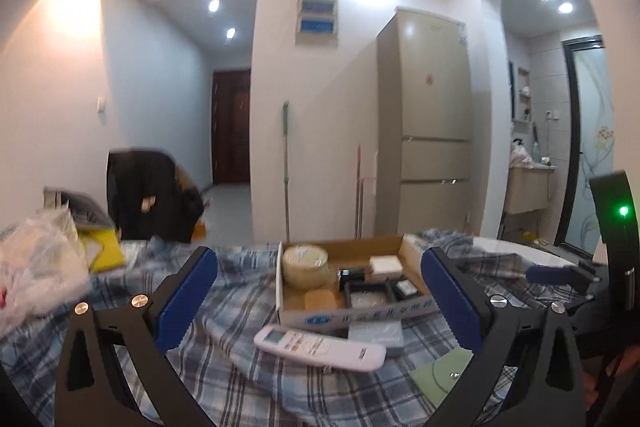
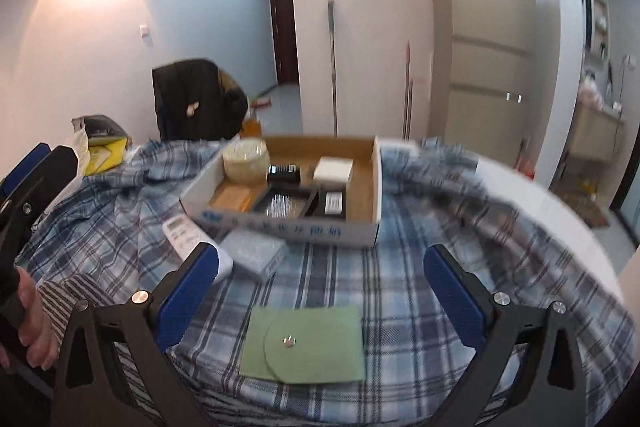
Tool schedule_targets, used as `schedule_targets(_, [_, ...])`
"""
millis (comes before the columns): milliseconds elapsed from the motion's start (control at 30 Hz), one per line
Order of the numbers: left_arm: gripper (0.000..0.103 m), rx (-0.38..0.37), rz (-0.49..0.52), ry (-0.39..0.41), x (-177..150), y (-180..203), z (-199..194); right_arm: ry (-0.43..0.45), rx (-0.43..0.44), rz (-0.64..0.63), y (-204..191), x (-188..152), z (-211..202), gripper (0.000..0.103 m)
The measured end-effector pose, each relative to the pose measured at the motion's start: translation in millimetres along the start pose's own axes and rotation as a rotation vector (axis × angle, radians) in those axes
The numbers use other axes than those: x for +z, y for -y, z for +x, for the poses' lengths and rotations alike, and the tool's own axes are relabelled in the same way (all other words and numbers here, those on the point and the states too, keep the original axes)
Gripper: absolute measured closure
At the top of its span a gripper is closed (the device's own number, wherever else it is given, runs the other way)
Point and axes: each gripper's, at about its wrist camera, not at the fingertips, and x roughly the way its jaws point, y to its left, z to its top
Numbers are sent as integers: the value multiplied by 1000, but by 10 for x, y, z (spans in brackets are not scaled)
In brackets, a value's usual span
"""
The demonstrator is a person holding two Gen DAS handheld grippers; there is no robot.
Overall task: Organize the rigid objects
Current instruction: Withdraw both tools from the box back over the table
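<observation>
- Cardboard box [image 2: 362,223], shallow and open-topped, blue print on its white front wall; lies on the plaid cloth [image 2: 400,279]. Landmark for all entries below.
- Round lidded jar [image 2: 245,163]: inside the box, far-left corner.
- White flat box [image 2: 333,169]: inside the box, toward the back, right of the jar.
- Small black item [image 2: 286,171]: inside the box, between jar and white flat box.
- Tan block [image 2: 232,198]: inside the box, front-left corner.
- Black tray [image 2: 282,205]: inside the box, front middle; a black labelled piece [image 2: 332,203] just beside it on the right.
- White remote control [image 1: 320,346]: outside the box, before its front-left corner, on the cloth.
- Pale blue flat packet [image 2: 254,251]: outside, touching or just beside the box's front wall, partly beside the remote.
- Green snap pouch [image 2: 304,343]: outside, well in front of the box, flat on the cloth.
- Left gripper [image 1: 320,301]: jaws spread wide, empty; box and remote lie ahead between its fingers.
- Right gripper [image 2: 320,295]: jaws spread wide, empty; the pouch lies between its fingers.
- Beige refrigerator [image 1: 428,115]: standing behind the box.
</observation>
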Motion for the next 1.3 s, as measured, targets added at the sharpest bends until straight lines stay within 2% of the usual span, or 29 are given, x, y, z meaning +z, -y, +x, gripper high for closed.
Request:
schedule_targets(67, [0, 2, -35, -18, -7, -75, 41, -56, -7, -1, 14, -21, 99, 1])
schedule_targets(200, [0, 17, -25, -30, -68, -115, 124, -123, -12, -5, 25, -61, 219, 1])
schedule_targets(267, [0, 9, -39, -74, -100, -148, 218, -187, -23, -14, 18, -83, 318, 1])
schedule_targets(367, [0, 7, -91, -115, -127, -256, 300, -284, 3, -28, -42, -129, 444, 3])
schedule_targets(433, [0, -3, -123, -127, -140, -314, 321, -333, -22, -48, -99, -173, 514, 4])
schedule_targets(567, [0, -1, -110, -121, -146, -300, 313, -401, -70, -102, -194, -241, 604, 4])
schedule_targets(667, [0, 0, -80, -111, -132, -255, 296, -461, -72, -86, -203, -275, 675, 4])
schedule_targets(833, [0, 24, -62, -125, -131, -237, 320, -493, -119, -122, -264, -268, 742, 4])
schedule_targets(933, [0, 35, -84, -142, -141, -283, 355, -535, -124, -126, -277, -282, 814, 4])
schedule_targets(1033, [0, 52, -115, -144, -150, -347, 353, -539, -139, -142, -293, -301, 829, 4])
schedule_targets(1300, [0, 53, -118, -156, -158, -342, 380, -564, -109, -128, -316, -318, 862, 4])
